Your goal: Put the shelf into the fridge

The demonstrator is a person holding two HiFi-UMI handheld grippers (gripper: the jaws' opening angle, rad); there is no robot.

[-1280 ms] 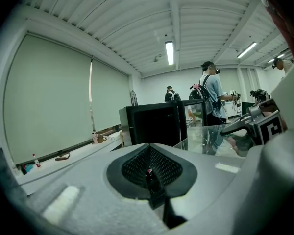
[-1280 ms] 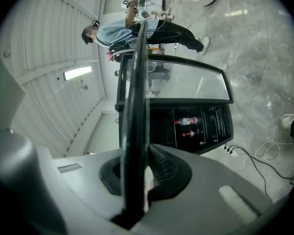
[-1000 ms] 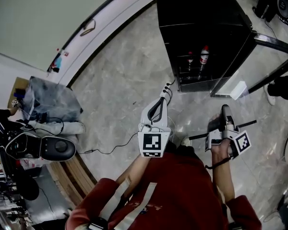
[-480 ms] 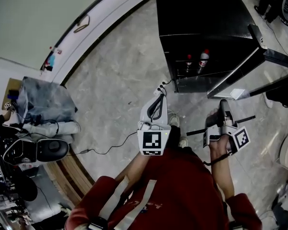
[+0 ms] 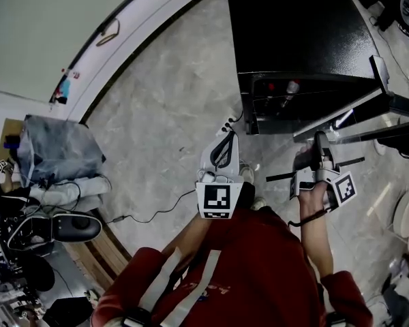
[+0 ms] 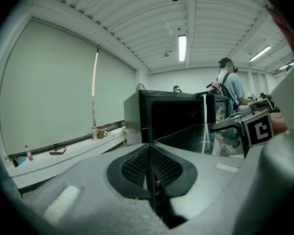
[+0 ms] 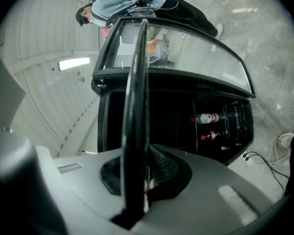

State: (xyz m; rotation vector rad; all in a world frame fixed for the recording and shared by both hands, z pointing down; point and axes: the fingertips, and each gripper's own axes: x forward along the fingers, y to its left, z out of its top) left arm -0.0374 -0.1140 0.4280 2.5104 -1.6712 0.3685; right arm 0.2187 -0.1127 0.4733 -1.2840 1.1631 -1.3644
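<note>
The black fridge stands open ahead, with two bottles on its lower level; they also show in the right gripper view as bottles. My right gripper is shut on the shelf, a thin glass plate with a dark edge, held level just before the opening. In the right gripper view the shelf runs edge-on between the pads. From the left gripper view the shelf is a flat glass sheet to the right. My left gripper hangs shut and empty, left of the shelf.
The fridge's glass door stands swung open on the right, close to my right gripper. A cable trails over the marble floor. Bags and gear lie at the left. A person stands beyond the fridge.
Both grippers and the shelf have come closer to the fridge opening, and the fridge now fills more of the top of the head view. Neither gripper's jaws changed.
</note>
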